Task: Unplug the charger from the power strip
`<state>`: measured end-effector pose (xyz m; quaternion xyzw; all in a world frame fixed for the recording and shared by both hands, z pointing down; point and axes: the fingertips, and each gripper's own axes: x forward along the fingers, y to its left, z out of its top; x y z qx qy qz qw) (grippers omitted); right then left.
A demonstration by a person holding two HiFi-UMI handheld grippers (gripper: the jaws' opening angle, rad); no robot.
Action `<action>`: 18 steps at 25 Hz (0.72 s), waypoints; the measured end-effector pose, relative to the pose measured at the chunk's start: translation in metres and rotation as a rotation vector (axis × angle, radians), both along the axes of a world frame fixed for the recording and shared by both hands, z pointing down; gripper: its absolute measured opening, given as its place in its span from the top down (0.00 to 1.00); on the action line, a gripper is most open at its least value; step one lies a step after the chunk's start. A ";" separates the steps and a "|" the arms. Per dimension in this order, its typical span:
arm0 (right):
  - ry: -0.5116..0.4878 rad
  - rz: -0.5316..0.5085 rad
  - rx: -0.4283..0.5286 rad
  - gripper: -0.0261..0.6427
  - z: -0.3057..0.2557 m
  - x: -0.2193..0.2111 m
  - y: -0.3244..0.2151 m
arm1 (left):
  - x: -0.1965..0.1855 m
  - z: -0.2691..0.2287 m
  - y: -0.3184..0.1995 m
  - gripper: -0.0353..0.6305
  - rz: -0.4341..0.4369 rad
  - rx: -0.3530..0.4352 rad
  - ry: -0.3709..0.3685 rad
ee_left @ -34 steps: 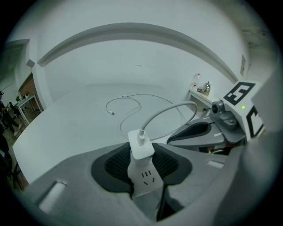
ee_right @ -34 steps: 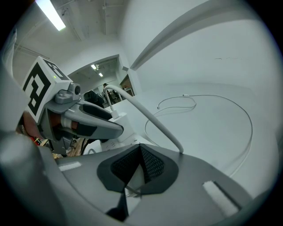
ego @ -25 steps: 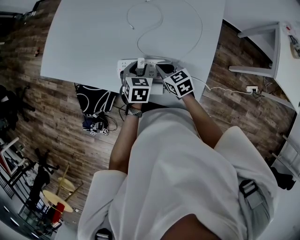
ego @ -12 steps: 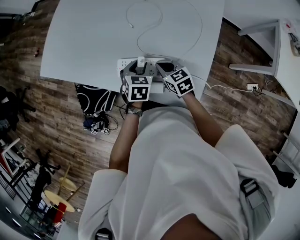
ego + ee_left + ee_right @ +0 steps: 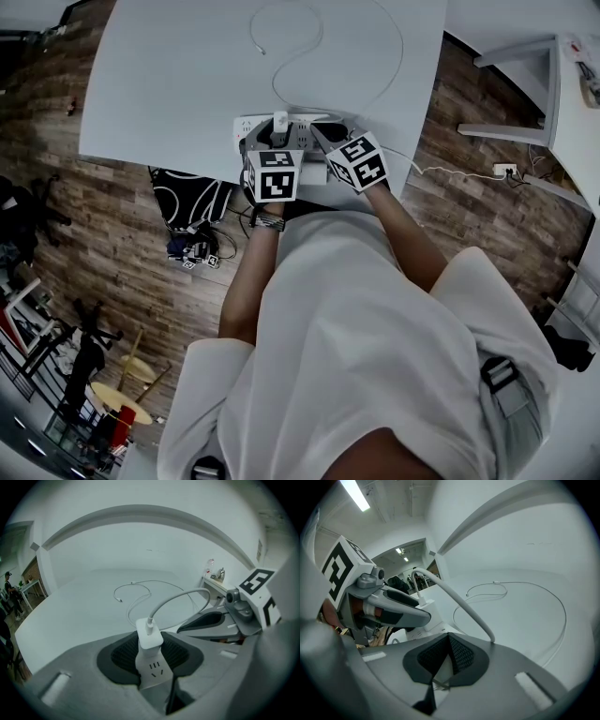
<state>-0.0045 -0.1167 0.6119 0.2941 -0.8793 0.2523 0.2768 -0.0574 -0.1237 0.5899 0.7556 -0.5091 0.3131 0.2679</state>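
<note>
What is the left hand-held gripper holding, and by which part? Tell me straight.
The left hand-held gripper holds the charger by its two side faces, one pad on either side. The charger is plugged into the power strip.

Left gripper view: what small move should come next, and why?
Probably lift the charger straight up out of the strip. The left gripper looks closed on the charger's sides, and the charger sits fully plugged in, its cable arching clear above.

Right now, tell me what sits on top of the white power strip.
A white charger block stands plugged into the white power strip, between the left tool's pads, its white cable arcing away. Its prongs are hidden, and that tool covers the rest of the strip.
</note>
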 end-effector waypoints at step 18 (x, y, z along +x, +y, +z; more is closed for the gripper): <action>0.001 0.009 0.006 0.96 0.001 -0.002 -0.001 | -0.001 0.003 -0.005 0.71 -0.042 -0.004 -0.029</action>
